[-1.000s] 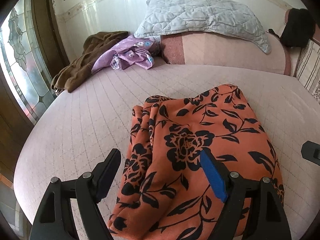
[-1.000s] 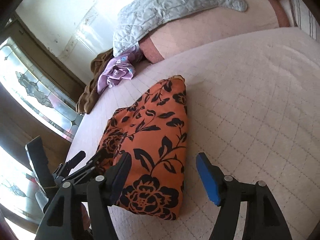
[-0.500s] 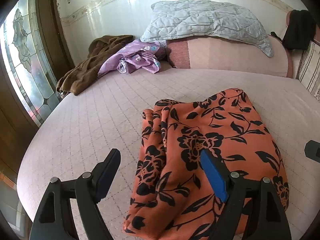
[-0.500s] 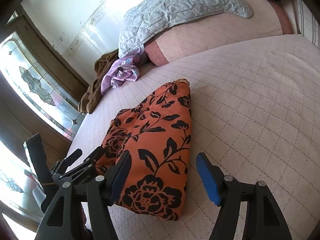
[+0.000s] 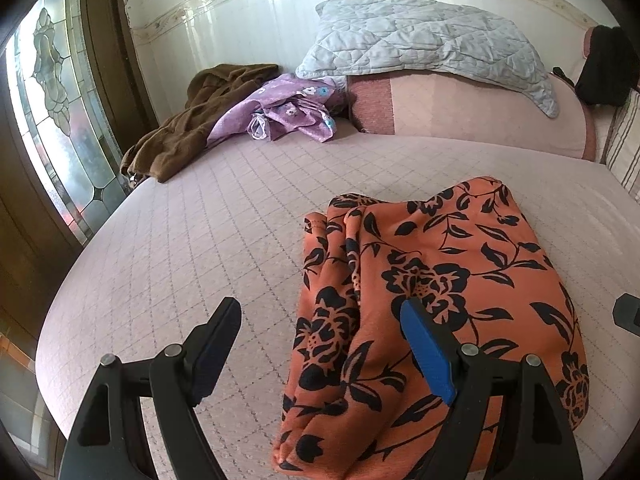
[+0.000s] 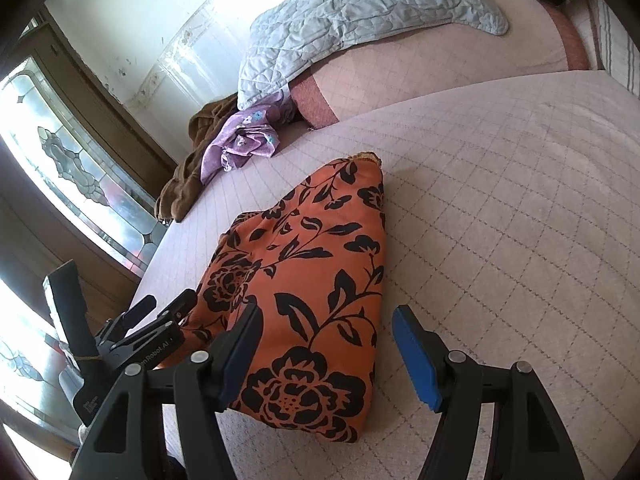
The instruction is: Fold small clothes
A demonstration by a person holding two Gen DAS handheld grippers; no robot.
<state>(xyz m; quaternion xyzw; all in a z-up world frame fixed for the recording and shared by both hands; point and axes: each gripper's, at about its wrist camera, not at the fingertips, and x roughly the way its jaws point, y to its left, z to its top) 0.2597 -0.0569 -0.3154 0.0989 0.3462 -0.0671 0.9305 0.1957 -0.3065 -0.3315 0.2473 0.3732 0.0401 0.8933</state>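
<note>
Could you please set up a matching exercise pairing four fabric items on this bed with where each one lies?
Items:
1. orange floral garment
2. brown garment
3. purple floral garment
4. grey quilted pillow

Places:
A. on top of the pink bolster, by the wall
B. at the bed's far edge, next to the stained-glass window
C. folded on the quilt, just in front of both grippers
D. between the brown garment and the bolster

Pairs: 1-C, 2-B, 3-D, 4-A
</note>
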